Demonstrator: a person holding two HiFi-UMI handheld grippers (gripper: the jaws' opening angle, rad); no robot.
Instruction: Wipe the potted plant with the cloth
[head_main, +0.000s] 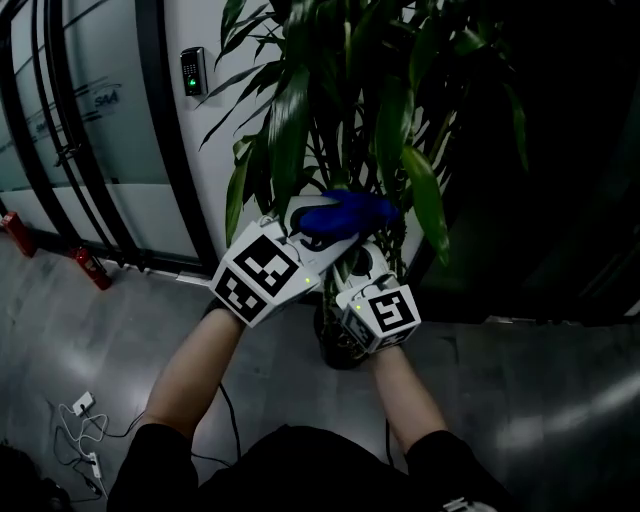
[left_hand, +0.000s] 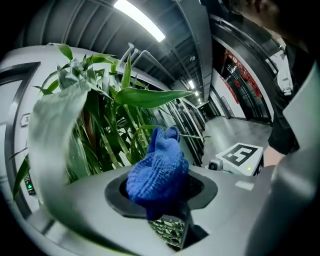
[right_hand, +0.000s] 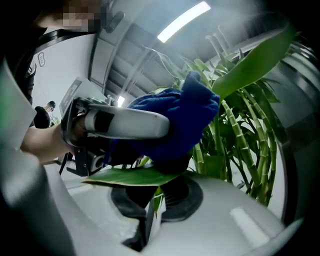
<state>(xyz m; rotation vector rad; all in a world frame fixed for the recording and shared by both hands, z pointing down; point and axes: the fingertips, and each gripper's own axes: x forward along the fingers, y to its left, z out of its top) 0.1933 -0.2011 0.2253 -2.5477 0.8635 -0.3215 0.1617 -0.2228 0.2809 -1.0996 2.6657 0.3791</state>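
The potted plant (head_main: 350, 90) has long green leaves and bamboo-like stems; its dark pot (head_main: 335, 352) stands on the floor under my hands. My left gripper (head_main: 325, 235) is shut on a blue knitted cloth (head_main: 348, 212), bunched between its jaws in the left gripper view (left_hand: 157, 172). My right gripper (head_main: 362, 262) sits just right of it, shut on a flat green leaf (right_hand: 135, 176) that lies across its jaws. In the right gripper view the cloth (right_hand: 175, 120) rests on top of that leaf, with the left gripper (right_hand: 165, 150) reaching in from the left.
A white wall with a card reader (head_main: 193, 70) and glass panels (head_main: 60, 120) stand behind the plant. Two red extinguishers (head_main: 92, 268) stand at the wall's foot. Cables and a power strip (head_main: 80, 420) lie on the grey floor at lower left.
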